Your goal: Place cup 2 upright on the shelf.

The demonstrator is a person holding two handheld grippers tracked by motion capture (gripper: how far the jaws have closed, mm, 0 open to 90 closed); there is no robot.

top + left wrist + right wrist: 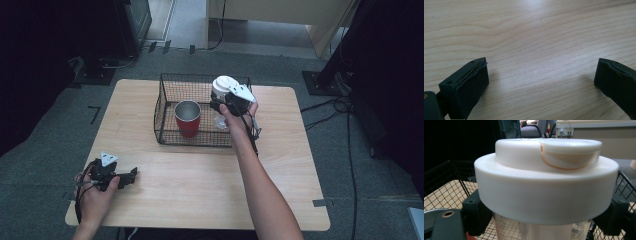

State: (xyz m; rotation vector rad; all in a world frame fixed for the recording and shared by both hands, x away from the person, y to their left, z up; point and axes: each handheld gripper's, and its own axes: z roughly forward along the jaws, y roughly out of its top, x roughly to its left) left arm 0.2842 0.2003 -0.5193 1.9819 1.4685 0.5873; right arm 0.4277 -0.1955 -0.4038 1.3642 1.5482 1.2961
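Soft overhead light on the pale table [200, 185], dark surroundings, white lid [546, 182] slightly blurred up close.

A lab or office room: grey carpet [45, 165], floor cables [325, 107] (taped marks too), office chair [532, 130].

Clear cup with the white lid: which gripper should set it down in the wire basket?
Right. The right gripper already holds the clear cup under its lid, over the wire basket beside the red cup. The left gripper rests open at the table's near edge.
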